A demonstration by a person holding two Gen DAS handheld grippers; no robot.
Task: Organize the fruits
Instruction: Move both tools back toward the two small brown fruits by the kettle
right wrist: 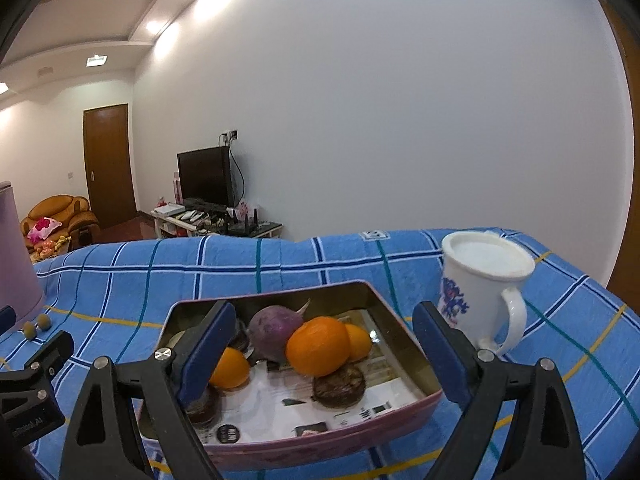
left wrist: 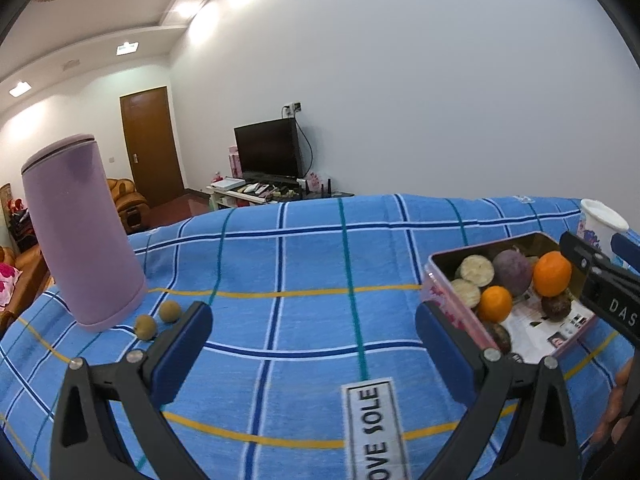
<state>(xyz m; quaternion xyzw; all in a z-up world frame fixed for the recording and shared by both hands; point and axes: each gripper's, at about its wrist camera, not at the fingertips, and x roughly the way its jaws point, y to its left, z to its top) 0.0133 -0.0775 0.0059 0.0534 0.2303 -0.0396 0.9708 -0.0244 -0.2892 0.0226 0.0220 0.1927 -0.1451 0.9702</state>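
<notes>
Purple canister and two small brown fruits sit left on the checked table; both hand-held grippers, left and right, gape empty; pink tin holds oranges, beside a white mug.

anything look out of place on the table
Two small brownish fruits lie loose on the blue checked cloth beside the purple canister, apart from the pink tin holding the other fruit. Nothing looks spilled.

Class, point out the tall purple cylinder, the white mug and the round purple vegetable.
Tall purple cylinder [left wrist: 82,232], left wrist view, side wall.
White mug [right wrist: 476,300], right wrist view, body.
Round purple vegetable [right wrist: 274,330], right wrist view, skin.
</notes>
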